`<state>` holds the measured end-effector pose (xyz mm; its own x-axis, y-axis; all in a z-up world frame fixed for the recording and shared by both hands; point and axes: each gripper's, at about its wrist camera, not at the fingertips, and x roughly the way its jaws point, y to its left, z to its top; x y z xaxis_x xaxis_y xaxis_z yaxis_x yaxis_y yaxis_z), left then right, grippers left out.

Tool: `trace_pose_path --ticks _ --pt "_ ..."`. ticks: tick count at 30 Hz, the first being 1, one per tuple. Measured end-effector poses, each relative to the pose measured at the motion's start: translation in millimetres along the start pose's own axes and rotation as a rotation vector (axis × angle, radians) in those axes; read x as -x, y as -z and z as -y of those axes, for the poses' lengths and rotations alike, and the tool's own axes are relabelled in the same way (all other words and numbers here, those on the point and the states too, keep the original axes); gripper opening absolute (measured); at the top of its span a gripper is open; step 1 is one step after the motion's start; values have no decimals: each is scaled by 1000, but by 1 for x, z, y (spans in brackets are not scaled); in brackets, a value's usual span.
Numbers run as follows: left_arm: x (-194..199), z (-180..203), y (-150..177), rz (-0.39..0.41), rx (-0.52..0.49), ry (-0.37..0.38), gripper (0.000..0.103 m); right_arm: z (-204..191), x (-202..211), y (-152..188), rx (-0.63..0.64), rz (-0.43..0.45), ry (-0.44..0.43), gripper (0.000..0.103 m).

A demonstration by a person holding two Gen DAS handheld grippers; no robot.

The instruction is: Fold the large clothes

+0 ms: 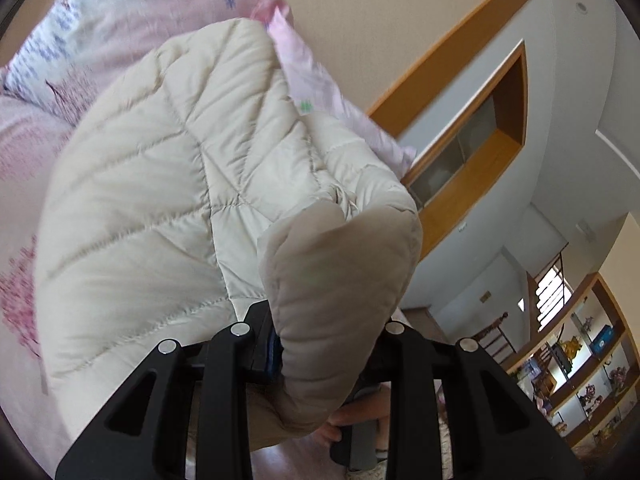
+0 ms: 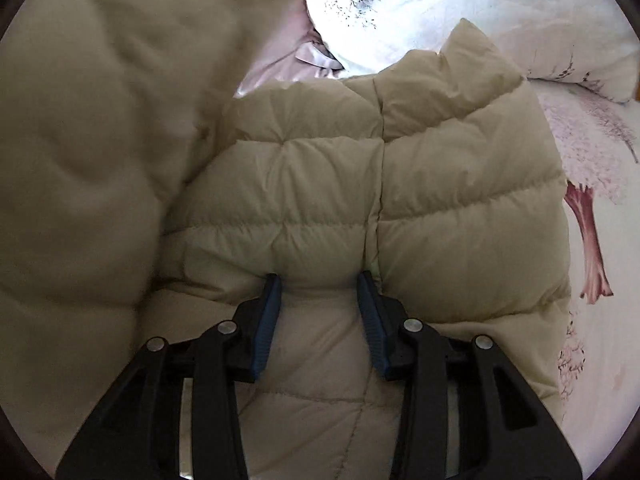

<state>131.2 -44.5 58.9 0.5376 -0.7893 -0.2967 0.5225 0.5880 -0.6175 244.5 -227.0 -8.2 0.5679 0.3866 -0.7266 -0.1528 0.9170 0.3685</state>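
jacket: cream quilted puffer jacket (image 1: 152,200), partly lifted over the bed (image 1: 24,184), rest lying on it (image 2: 460,184)
left tongs: (image 1: 320,344) clamped on a padded fold of the jacket, fabric bulging up between the fingers; blue pad (image 1: 274,350) just visible
right tongs: (image 2: 318,300) closed on a puffed ridge of the jacket, both blue pads (image 2: 266,332) pressing into it
bed: pink floral cover, pillow (image 2: 420,4) beyond the jacket collar
background: wooden shelves (image 1: 580,380) at right in left view
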Motion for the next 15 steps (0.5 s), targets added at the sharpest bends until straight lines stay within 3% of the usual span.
trace_pose_path --ticks 6,12,15 --pt "-26 10 15 -55 -60 -22 28 38 45 16 -56 68 -65 41" --pt "-47 28 35 -129 -221 -109 28 93 107 34 -185 224 35 47" --pt "-59 38 48 -158 -325 -156 30 113 131 36 -256 285 28 49"
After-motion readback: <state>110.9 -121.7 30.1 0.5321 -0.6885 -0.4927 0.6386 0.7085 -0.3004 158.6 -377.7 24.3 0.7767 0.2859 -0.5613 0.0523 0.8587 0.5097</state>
